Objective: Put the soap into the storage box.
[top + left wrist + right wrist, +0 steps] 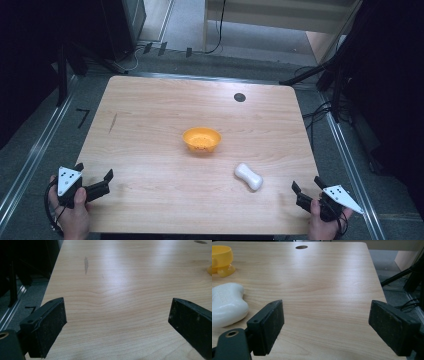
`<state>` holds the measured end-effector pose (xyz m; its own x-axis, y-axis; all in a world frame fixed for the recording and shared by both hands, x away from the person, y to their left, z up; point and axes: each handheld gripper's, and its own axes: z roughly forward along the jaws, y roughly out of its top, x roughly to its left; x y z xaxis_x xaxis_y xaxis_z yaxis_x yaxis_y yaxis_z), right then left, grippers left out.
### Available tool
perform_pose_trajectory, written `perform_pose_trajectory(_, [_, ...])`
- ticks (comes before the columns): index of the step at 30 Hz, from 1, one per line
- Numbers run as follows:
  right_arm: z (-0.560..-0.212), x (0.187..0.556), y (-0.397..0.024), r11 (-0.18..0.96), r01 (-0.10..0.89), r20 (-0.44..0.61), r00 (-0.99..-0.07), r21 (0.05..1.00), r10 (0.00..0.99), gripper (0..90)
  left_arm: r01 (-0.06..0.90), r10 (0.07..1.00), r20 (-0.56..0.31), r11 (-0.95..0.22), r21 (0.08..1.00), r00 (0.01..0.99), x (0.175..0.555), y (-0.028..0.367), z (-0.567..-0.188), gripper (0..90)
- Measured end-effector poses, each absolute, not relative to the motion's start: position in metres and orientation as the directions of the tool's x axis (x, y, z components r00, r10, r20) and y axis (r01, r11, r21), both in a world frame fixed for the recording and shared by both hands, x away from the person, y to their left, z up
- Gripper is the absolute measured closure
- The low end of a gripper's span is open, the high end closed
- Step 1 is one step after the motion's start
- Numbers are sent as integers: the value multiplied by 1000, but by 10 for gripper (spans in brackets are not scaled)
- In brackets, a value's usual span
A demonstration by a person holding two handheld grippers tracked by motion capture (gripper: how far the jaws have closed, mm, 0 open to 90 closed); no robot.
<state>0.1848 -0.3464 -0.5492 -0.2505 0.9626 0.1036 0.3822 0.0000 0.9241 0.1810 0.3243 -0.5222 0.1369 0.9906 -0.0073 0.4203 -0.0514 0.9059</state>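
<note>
Pale wood grain runs across the worktop (150, 130), which stands on a grey floor with dark stands at either side. Nearest the right hand-held gripper (306, 186) lies a white dumbbell-shaped object (249, 176), flat on the wood right of centre and toward the person's edge; in the right gripper view it sits just left of the left jaw, apart from it. That gripper's jaws are spread wide with only bare wood between them, and it rests at the near right corner in the person's hand (322, 225). Beyond the white object, near the middle, sits an orange bowl (201, 139), upright and well apart from it. At the near left corner, the left hand-held gripper (94, 175) is likewise spread, nothing between its jaws. A small dark round hole (240, 97) marks the far side.
</note>
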Motion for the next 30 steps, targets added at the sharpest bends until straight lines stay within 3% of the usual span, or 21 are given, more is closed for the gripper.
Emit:
perform_pose_trajectory(6, [-549, 185, -345, 18, 390, 86, -248, 921, 965, 136, 421, 991, -4, -52, 905, 132, 181, 324, -522, 20])
perform_pose_trajectory(16, [-548, 195, -336, 101, 493, 61, -301, 864, 952, 137, 429, 991, 14, -71, 900, 136, 182, 322, -522, 20])
perform_pose_trajectory(30, [-540, 214, -319, 281, 638, 53, -452, 717, 891, 136, 438, 990, 26, -86, 895, 142, 183, 320, -522, 20])
